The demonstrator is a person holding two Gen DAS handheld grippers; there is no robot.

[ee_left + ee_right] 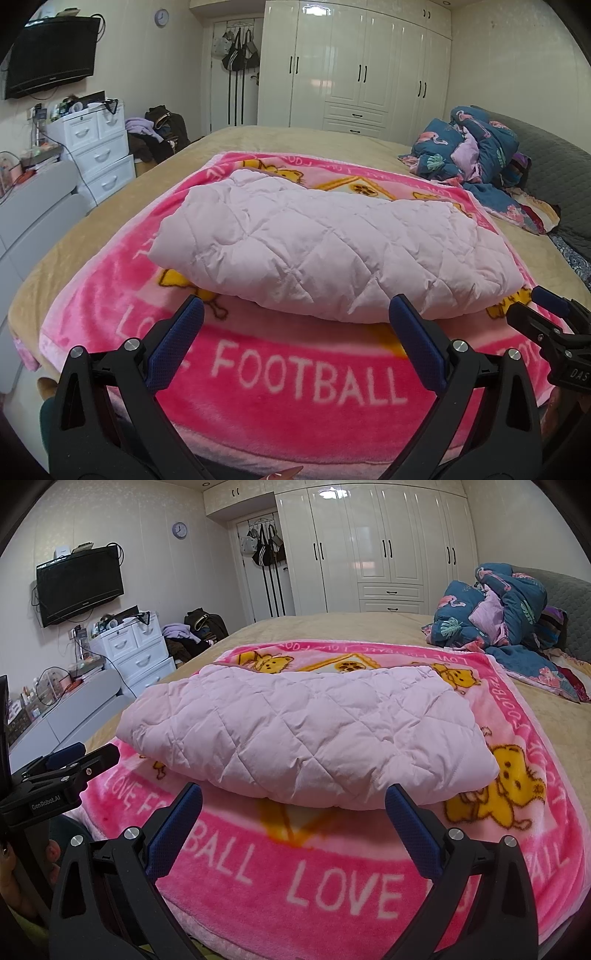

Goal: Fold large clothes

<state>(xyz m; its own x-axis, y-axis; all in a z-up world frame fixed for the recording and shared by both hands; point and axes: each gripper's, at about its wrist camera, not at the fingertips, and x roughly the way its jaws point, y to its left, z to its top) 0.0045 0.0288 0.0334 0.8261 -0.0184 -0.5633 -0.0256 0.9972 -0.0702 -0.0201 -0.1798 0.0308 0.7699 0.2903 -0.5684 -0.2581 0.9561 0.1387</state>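
A pale pink quilted jacket (325, 247) lies folded into a thick bundle on a bright pink blanket (295, 380) printed with yellow bears and the words LOVE FOOTBALL. It also shows in the right wrist view (306, 734). My left gripper (297, 314) is open and empty, just in front of the jacket's near edge. My right gripper (295, 801) is open and empty, also just short of the near edge. The right gripper shows at the right edge of the left wrist view (546, 314); the left gripper shows at the left edge of the right wrist view (77, 760).
The blanket (332, 882) lies on a bed with a beige cover (295, 138). A crumpled blue flowered quilt (476, 147) sits at the far right of the bed. White drawers (99, 151) and a wall TV (51, 55) stand to the left, a white wardrobe (362, 66) behind.
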